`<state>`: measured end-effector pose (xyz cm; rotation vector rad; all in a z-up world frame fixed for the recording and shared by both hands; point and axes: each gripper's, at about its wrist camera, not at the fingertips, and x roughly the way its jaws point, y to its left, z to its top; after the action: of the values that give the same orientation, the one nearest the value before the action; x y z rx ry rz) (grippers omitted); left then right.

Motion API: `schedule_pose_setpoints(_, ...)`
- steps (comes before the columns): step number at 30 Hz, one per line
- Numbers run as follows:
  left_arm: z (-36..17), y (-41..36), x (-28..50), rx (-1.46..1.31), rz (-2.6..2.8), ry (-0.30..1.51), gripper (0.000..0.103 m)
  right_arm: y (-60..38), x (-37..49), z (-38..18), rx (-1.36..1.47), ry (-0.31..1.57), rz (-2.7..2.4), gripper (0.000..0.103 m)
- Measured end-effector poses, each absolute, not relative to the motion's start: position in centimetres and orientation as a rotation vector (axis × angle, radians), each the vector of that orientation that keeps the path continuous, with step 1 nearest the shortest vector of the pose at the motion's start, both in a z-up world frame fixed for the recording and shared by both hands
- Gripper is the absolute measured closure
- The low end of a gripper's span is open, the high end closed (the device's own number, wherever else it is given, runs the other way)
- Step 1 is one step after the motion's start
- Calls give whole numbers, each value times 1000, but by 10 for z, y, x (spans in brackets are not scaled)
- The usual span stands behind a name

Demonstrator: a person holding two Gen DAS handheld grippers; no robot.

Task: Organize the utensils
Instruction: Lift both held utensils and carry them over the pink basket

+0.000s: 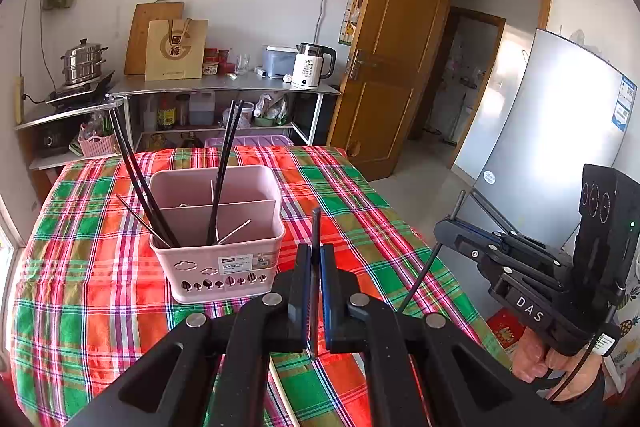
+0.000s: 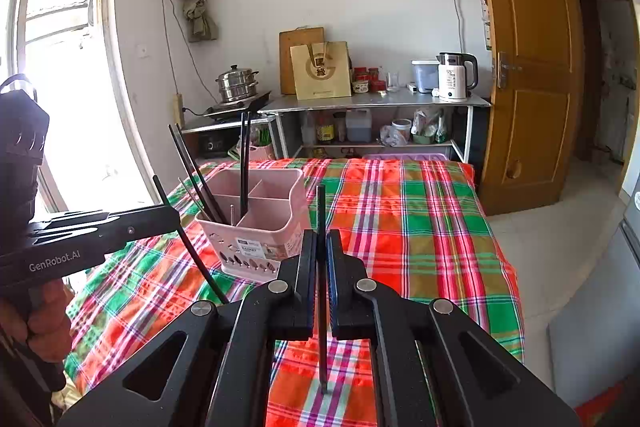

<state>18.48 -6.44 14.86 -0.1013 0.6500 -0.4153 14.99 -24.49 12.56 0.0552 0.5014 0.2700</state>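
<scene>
In the left wrist view, the left gripper [image 1: 316, 291] pinches a black chopstick [image 1: 315, 227] upright between narrow fingers, above the plaid tablecloth [image 1: 348, 195]. Just ahead stands the pink basket [image 1: 218, 227], with several chopsticks leaning inside.

In the right wrist view, the right gripper [image 2: 321, 279] likewise clamps a second chopstick [image 2: 321, 211], right of the basket.
</scene>
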Motion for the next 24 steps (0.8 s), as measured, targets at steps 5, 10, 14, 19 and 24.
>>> schedule_pose_setpoints(5, 150, -61, 182, -101, -416, 649, 99, -243, 145, 128, 51, 494, 276, 98)
schedule_pose_setpoints(10, 156, -57, 176, -101, -421, 641, 99, -242, 140, 133, 46, 483, 281, 98)
schedule_pose_setpoints(14, 161, -54, 169, -87, -415, 634, 99, -240, 137, 137, 40, 475, 290, 98)
schedule_pose_setpoints(19, 164, -46, 163, -75, -414, 636, 99, -234, 135, 137, 35, 475, 314, 98)
schedule_pose_setpoints(24, 172, -31, 164, -69, -397, 636, 99, -224, 136, 142, 30, 471, 343, 98)
